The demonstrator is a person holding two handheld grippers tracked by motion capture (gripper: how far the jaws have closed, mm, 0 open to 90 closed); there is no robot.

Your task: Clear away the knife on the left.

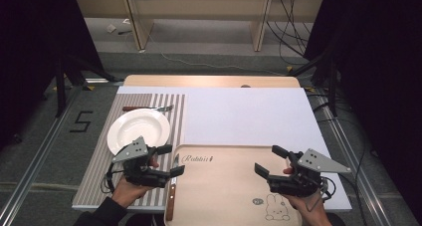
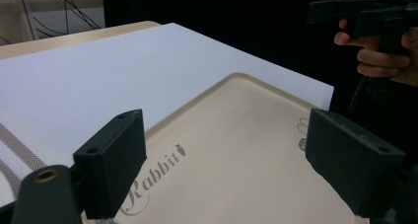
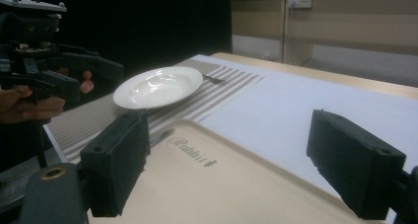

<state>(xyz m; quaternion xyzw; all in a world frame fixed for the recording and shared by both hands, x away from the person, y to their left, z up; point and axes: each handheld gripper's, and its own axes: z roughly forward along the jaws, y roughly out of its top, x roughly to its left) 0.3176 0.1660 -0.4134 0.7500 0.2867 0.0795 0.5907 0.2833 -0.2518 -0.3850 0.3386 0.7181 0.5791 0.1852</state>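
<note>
Fingers of both the left gripper (image 1: 167,160) and right gripper (image 1: 267,161) are open and empty over the tray (image 1: 224,186); to lift the knife (image 1: 171,193) beside the tray's left edge, lower the left one over its wooden handle.

Two black handheld grippers, the left gripper (image 1: 170,160) and the right gripper (image 1: 267,162), each with blocky black jaws, a grey three-cornered plate with small screws, and a thin black cable. A dark sleeve (image 1: 102,213) covers the left forearm.
</note>
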